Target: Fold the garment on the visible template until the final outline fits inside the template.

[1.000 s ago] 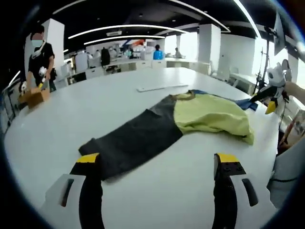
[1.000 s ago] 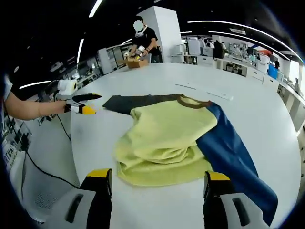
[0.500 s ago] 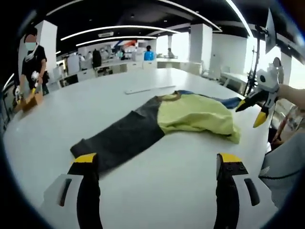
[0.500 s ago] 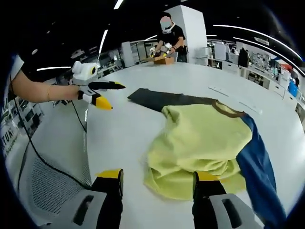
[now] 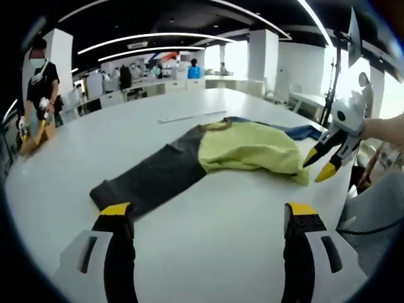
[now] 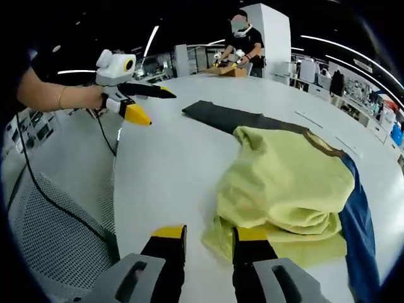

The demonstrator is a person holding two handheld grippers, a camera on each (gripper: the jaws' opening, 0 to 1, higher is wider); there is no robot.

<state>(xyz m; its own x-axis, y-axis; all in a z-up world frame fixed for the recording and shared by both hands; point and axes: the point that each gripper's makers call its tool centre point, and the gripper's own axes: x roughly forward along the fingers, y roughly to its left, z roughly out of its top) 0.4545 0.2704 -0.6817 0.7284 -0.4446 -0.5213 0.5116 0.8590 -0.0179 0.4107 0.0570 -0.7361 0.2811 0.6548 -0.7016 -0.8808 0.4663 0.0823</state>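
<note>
Garment [image 6: 287,189] is sprawled on the white table [image 5: 208,233], nowhere near folded yet: yellow body bunched up in a heap, dark grey sleeve [image 5: 148,180] stretched out flat to one side of it, blue sleeve [image 6: 360,221] running off the other side. So the long axis goes sleeve to sleeve, with the yellow lump in the middle. I can't make out any template outline under or around it.

Right gripper [image 6: 205,237] is the one in business. Its jaws are narrowed to a small gap and sitting right at the near corner of the yellow hem; the corner sticks out at the tips, but I honestly can't tell if cloth is pinched or just beside them. Everything else of the shirt lies straight ahead of those tips.

Left gripper [image 5: 205,214] is wide open, empty, hovering over bare table well short of the grey sleeve end, which lies ahead and off toward its left jaw.

My guess: the right one grabs that hem corner to spread the bunched body flat before any folding. A person [image 6: 243,35] is working at a box on the far side of the table.
</note>
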